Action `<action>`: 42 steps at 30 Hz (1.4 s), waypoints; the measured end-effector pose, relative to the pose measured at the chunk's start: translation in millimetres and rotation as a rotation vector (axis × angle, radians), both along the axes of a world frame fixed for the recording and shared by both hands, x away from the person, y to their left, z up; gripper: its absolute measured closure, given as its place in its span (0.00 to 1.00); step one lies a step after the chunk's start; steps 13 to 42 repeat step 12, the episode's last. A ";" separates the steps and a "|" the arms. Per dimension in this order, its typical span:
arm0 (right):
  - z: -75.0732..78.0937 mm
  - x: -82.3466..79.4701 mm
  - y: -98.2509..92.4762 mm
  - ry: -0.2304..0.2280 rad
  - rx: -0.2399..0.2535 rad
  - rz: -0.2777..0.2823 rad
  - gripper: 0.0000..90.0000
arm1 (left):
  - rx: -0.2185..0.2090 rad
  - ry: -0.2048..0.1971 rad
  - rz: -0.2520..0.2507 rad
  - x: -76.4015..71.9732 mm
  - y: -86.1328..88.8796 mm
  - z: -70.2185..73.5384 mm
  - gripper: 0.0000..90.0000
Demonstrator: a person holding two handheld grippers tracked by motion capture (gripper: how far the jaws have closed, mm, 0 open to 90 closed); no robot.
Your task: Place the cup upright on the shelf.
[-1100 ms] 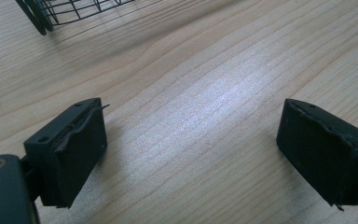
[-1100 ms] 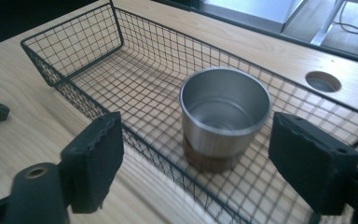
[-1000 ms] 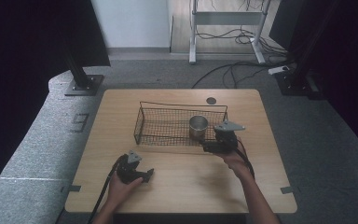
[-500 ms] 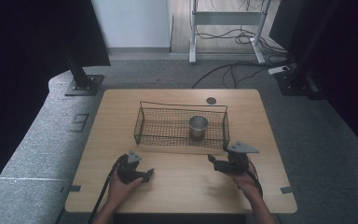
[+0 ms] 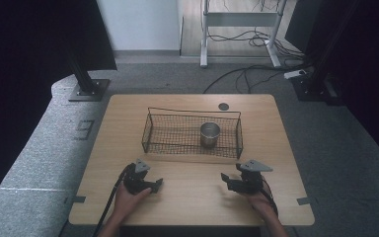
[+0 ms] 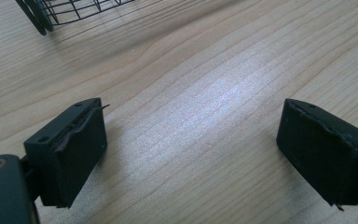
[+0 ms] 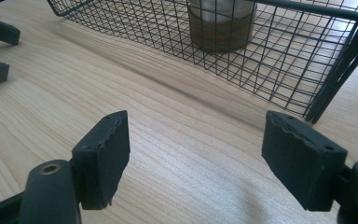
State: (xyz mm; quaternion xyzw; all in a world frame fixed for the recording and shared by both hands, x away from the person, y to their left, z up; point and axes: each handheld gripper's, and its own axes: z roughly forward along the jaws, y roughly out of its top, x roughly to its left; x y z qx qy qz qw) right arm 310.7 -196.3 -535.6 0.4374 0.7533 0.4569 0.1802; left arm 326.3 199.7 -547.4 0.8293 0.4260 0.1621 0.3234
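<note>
Both claws rest low over the desk (image 5: pixel 187 202), jaws apart and empty: left claw (image 5: pixel 154 183), right claw (image 5: pixel 227 180). The metal cup (image 5: pixel 209 134) stands upright inside the wire basket (image 5: pixel 150 136), well apart from both.

Bare tabletop (image 5: pixel 192 185) between claws, wire basket (image 5: pixel 192 132) walling the far side

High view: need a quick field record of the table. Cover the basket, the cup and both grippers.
table: light wood, with a small dark round disc near the far edge
basket: black wire basket, mid-table, upright
cup: metal cup, upright inside the basket, right of its centre
left gripper: near the front edge and short of the basket, jaws apart, nothing between them
right gripper: near the front edge and short of the basket, jaws apart, nothing between them
contact: neither gripper touches the basket or the cup
</note>
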 end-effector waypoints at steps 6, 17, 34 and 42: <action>-3.4 0.4 -0.2 0.006 -0.010 -0.003 0.25 | 0.000 0.000 0.000 0.0 0.0 0.0 0.09; -6.8 1.6 -1.3 0.017 -0.014 -0.003 0.25 | 0.000 0.000 0.000 0.0 0.0 0.0 0.09; -6.8 1.6 -1.3 0.017 -0.014 -0.003 0.25 | 0.000 0.000 0.000 0.0 0.0 0.0 0.09; -6.8 1.6 -1.3 0.017 -0.014 -0.003 0.25 | 0.000 0.000 0.000 0.0 0.0 0.0 0.09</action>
